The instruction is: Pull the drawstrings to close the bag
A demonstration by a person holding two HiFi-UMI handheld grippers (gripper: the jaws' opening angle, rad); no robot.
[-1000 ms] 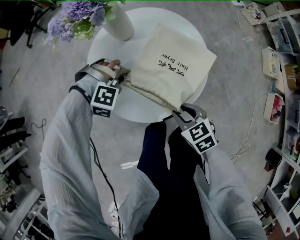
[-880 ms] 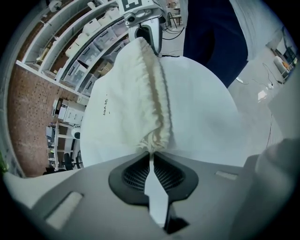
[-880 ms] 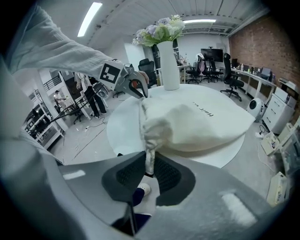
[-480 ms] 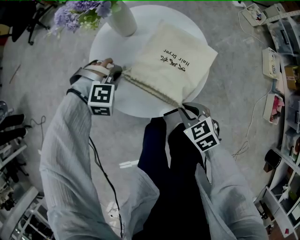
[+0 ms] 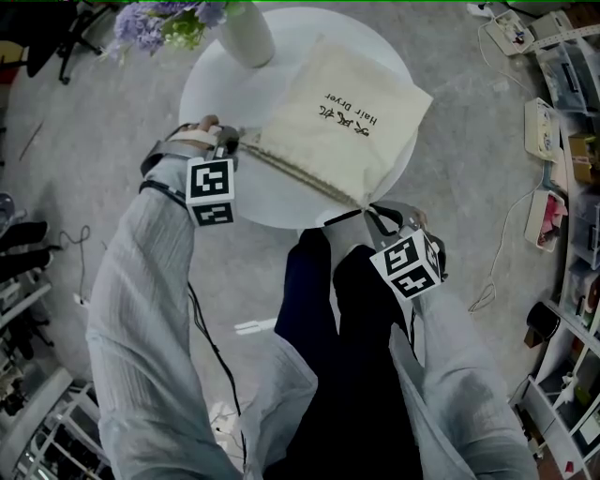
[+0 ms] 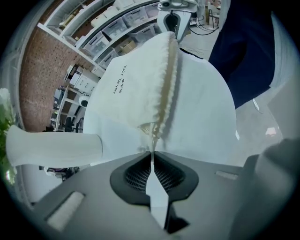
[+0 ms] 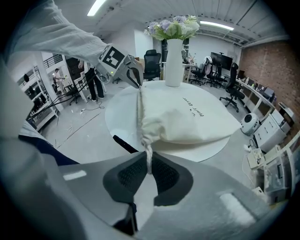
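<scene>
Your cream bag (image 5: 342,122) shows dark printed lettering and a tan gathered edge (image 5: 300,173), with pale cream drawstrings (image 7: 148,157), against the white round table (image 5: 281,202). At the table's far left you have a white vase (image 5: 246,36) of lilac flowers (image 5: 150,21) with green leaves. Your left gripper (image 5: 236,142) and right gripper (image 5: 367,210) are grey with black grid-textured pads (image 7: 127,176) and black-and-white square markers, your sleeves (image 5: 141,281) are pale grey, your trousers (image 5: 328,356) dark navy, and the floor (image 5: 75,169) mottled grey.

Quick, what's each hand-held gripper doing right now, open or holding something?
Left hand-held gripper: just closed, pinching a drawstring.
Right hand-held gripper: just closed, pinching the opposite drawstring.
</scene>
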